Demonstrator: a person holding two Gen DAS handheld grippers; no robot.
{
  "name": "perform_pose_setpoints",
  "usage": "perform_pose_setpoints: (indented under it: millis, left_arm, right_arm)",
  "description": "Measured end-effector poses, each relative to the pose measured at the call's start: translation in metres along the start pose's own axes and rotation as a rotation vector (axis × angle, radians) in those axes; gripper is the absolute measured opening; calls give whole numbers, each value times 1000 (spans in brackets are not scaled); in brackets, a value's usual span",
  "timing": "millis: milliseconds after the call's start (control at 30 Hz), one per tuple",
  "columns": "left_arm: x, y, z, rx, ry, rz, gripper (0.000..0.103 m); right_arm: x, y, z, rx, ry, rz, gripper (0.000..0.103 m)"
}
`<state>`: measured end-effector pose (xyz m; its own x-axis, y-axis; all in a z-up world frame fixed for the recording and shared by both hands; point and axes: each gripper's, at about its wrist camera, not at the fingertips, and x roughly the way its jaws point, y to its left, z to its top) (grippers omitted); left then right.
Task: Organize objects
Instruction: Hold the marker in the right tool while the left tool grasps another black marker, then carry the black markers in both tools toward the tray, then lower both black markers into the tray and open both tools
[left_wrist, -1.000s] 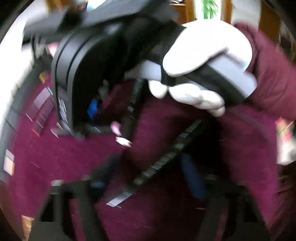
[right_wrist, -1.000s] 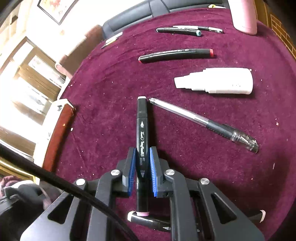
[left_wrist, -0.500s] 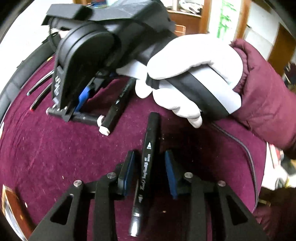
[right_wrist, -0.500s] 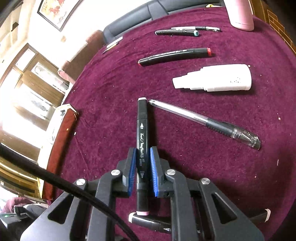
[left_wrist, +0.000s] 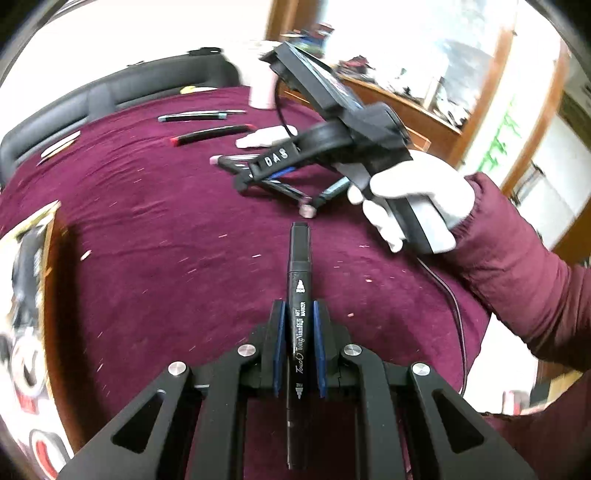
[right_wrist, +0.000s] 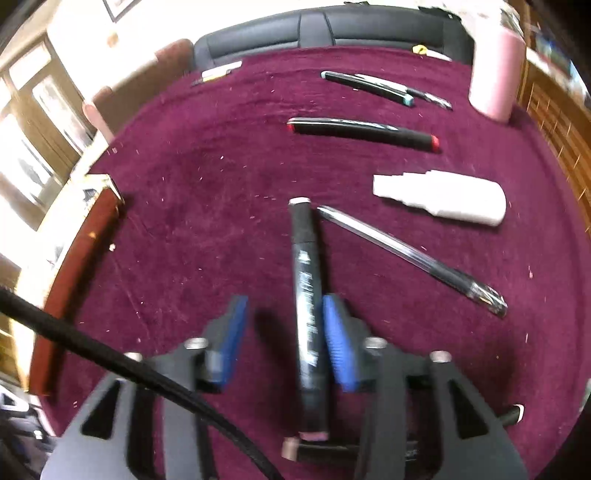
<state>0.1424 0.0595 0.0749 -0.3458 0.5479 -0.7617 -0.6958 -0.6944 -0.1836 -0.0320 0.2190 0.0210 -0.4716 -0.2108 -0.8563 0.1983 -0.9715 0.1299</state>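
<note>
My left gripper (left_wrist: 298, 314) is shut on a black art marker (left_wrist: 299, 266), which sticks out forward over the maroon cloth (left_wrist: 166, 240). The jaws of my right gripper (right_wrist: 286, 328) are opening. A second black marker with pale pink ends (right_wrist: 306, 295) lies on the cloth between the blue pads (right_wrist: 338, 343), close to the right pad and well apart from the left one. The left wrist view shows the right gripper (left_wrist: 255, 173) ahead, held by a white-gloved hand (left_wrist: 413, 192).
Beyond the right gripper lie a clear gel pen (right_wrist: 410, 254), a white bottle (right_wrist: 443, 197), a red-capped marker (right_wrist: 362, 133) and a teal-capped pen (right_wrist: 369, 86). A pink cup (right_wrist: 495, 74) stands far right. A box (right_wrist: 74, 266) is at the left edge. Another marker (right_wrist: 332, 448) lies under the gripper.
My left gripper has shut on the black marker and pulled back from the right hand. My right gripper's jaws have spread apart and released their marker, which now lies slightly tilted.
</note>
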Motion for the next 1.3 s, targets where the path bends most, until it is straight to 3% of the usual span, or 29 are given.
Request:
perform_pose_setpoints:
  millis: [67,100,133,167,200,433,567,700,867,900,1133,1300]
  left_arm:
    - [-7,18,-9,-41,-25,11,12]
    - [-15,20,-16,-58,-36,13,12]
    - [-19,23,-19,-70,-49,17,12]
    - [-25,29,-20,-84,-68,24,12]
    - [-30,33,-24,-97,-82,30,12]
    - [-75,86,-55,-245,-185,100,12]
    - [-97,115,-77,-340,-235,117,12]
    - [-108,119,-91,-354,-252,131,12]
    - [-113,120,-97,-365,-278,123,12]
    - [-112,121,-97,-365,-279,121,12]
    - [-120,125,-99,-366,-320,119,12]
    - [-137,133,-104,-399,-430,85,12]
  right_arm:
    - [6,13,1,-49,-8,-100,47]
    - [5,15,1,-55,-12,-118,38]
    - [4,14,2,-44,-8,-106,22]
    - [1,11,3,-12,-5,-72,14]
    - [-2,8,2,16,-6,-44,13]
    - [-29,7,0,95,-40,34,12]
    - [-22,6,-2,112,-27,-40,13]
    - [-6,8,0,100,-2,-77,21]
    - [3,12,4,67,-23,-133,20]
    - [2,11,4,79,-17,-121,12]
    - [-35,-5,-4,216,-101,106,13]
    - [-72,18,-8,195,-188,264,13]
